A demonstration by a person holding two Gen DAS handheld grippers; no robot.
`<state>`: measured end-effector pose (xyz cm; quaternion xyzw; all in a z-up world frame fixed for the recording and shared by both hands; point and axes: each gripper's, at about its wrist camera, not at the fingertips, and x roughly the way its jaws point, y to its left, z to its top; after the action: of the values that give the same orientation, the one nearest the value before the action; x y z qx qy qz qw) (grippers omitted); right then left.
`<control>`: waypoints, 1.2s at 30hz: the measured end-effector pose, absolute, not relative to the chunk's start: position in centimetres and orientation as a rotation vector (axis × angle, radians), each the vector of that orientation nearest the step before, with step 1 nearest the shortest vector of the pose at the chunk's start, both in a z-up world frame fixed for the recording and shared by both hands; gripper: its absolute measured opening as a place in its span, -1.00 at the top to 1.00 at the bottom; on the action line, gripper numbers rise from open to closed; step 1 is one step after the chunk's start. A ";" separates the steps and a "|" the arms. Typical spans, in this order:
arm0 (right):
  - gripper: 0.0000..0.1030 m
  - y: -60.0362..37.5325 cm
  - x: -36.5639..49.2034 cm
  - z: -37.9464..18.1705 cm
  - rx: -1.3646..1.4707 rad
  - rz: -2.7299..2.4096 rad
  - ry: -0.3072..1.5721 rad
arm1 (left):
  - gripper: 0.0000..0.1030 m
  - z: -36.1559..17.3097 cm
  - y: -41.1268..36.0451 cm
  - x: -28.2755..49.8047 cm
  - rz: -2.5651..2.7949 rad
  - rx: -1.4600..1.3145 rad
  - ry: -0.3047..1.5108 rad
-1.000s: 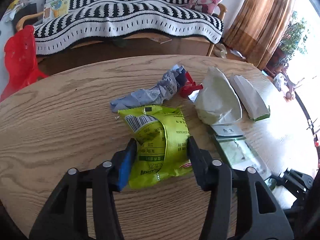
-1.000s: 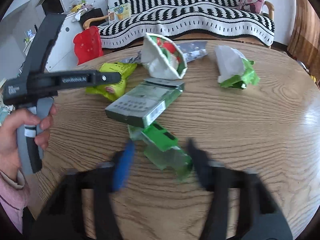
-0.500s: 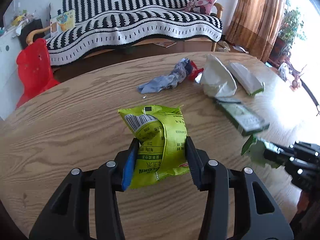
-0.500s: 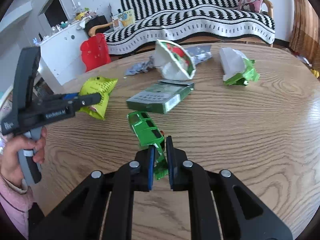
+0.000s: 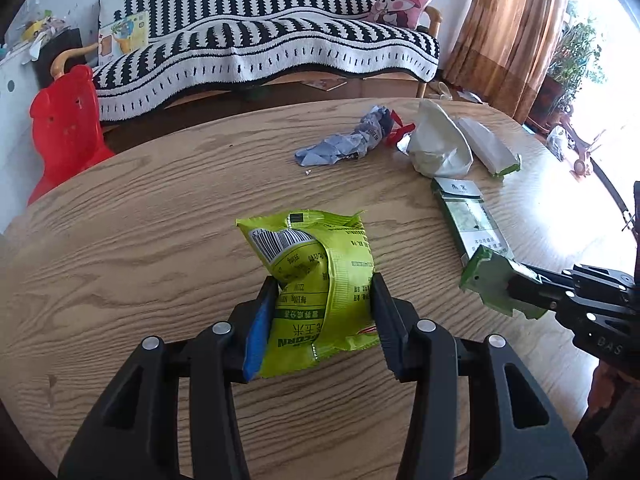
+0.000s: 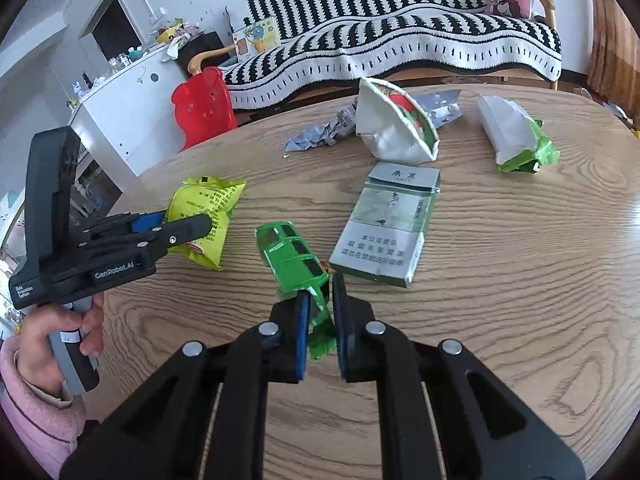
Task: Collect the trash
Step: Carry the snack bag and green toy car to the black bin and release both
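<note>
Both grippers now carry trash clear of the table [image 5: 120, 240]: left gripper [image 5: 324, 312] half-open around the yellow bag [image 5: 316, 276], right gripper [image 6: 320, 320], a second ago open, pinched nearly shut on the green wrapper [image 6: 292, 256], ready for binning.

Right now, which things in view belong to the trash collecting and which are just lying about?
Trash: yellow-green crinkled snack bag, flattened green carton, grey-green cigarette pack, crumpled grey foil wrapper, squashed white paper cup.
Lying about: red plastic chair, pink cartoon cushion.
</note>
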<state>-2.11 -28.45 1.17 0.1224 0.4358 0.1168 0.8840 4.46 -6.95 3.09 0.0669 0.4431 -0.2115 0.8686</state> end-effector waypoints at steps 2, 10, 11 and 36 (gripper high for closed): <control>0.77 -28.3 -2.0 1.2 0.249 0.239 0.907 | 0.10 3.1 -6.7 4.5 -0.443 0.140 0.931; 0.77 -30.5 -3.4 3.7 0.275 0.174 0.785 | 0.11 5.7 -8.9 3.3 -0.518 0.112 0.890; 0.77 -31.2 -4.3 4.6 0.283 0.154 0.748 | 0.11 6.6 -9.8 2.5 -0.536 0.113 0.870; 0.77 -58.3 -41.2 -8.8 0.847 -0.334 0.862 | 0.11 -5.8 -41.0 -30.5 -1.217 0.535 1.140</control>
<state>-41.15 -58.33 -8.77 0.3961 0.4035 -0.1563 0.8098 -30.46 -41.03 -5.80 0.2347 0.4997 -0.5335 0.6407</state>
